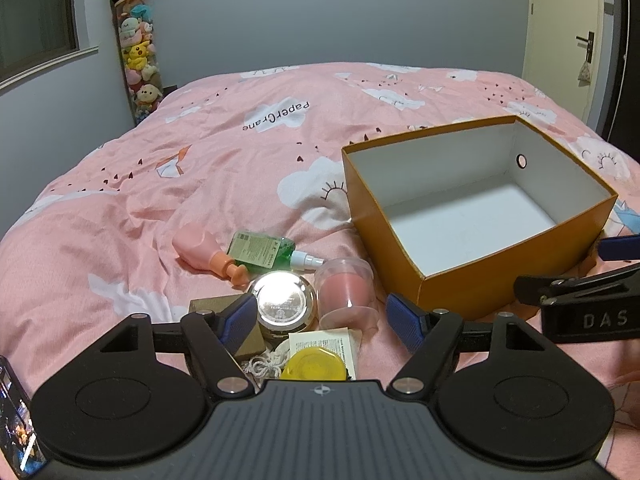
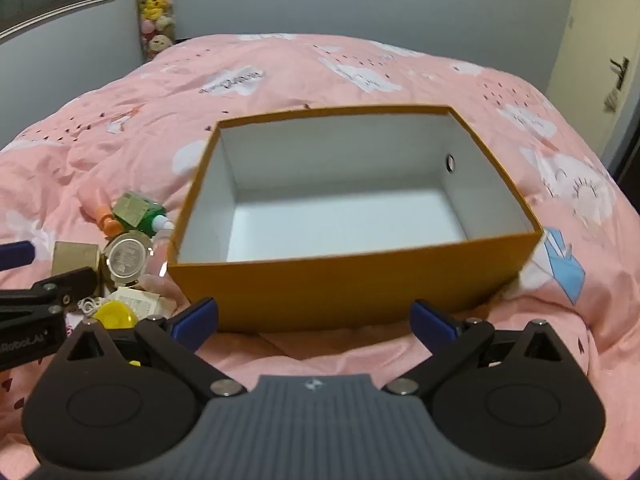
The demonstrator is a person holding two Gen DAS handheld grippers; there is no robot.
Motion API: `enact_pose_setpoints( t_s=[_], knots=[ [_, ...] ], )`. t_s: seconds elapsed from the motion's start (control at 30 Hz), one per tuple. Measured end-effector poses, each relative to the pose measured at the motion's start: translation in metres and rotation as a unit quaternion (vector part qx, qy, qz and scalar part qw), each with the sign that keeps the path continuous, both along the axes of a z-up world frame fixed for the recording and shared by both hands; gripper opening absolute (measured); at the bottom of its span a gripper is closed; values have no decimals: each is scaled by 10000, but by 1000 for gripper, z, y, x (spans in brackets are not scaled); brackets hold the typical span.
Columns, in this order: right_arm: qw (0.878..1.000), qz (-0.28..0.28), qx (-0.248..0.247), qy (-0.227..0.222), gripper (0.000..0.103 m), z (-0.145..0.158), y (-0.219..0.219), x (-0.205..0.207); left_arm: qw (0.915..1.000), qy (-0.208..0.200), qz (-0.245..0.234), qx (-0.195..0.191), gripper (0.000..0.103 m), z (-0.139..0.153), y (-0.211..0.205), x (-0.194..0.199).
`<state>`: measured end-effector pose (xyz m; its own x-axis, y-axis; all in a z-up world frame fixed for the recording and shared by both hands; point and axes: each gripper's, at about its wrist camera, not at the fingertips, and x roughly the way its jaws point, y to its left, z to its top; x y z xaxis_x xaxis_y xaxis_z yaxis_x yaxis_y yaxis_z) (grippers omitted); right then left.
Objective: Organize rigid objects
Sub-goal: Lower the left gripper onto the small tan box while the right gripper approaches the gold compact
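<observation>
My left gripper (image 1: 324, 318) is open and low over a cluster of small items on the bed. A silver-lidded jar (image 1: 282, 304) and a clear cup with a pink insert (image 1: 346, 296) lie between its blue pads (image 1: 404, 320), and neither pad presses on them. Beyond them lie a pink bottle (image 1: 200, 252) and a green spray bottle (image 1: 262, 252). A brown box (image 1: 212, 304) is partly hidden behind the left finger. Closer in are a yellow lid (image 1: 314, 366) and a paper tag (image 1: 320, 342). My right gripper (image 2: 316, 318) is open and holds nothing, facing the front wall of an empty orange box (image 2: 360, 284).
The orange box (image 1: 380, 236) has a white inside and stands right of the cluster on a wrinkled pink duvet (image 1: 120, 208). A tall tube of plush toys (image 1: 138, 52) stands in the far left corner. A door (image 1: 560, 20) is at the far right.
</observation>
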<state>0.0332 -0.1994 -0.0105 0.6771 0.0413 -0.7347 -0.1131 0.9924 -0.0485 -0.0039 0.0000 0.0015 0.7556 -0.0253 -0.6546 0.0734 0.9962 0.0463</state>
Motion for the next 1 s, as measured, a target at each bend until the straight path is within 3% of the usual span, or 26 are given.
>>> enact_pose_setpoints(
  t_s=[0.37,0.63,0.77,0.83,0.93,1.0],
  knots=[
    [9959,839,-96,-312,67,10,21,5,9989,-216,-236,-337,75,11,11,1],
    [9835,1742,80,-477,45,13,41,19,9983,4,-260,-526,69,11,29,15],
    [9741,2228,-144,-351,42,16,62,31,9967,273,-164,-746,61,7,44,23],
    [9677,2494,-200,-300,35,16,73,37,9952,429,-74,-882,55,4,56,28],
    [9558,2902,-398,-251,35,10,94,44,9937,521,72,-985,44,1,70,31],
    [9494,3103,-465,-171,35,7,105,48,9915,616,169,-1132,43,-1,81,34]
  ],
)
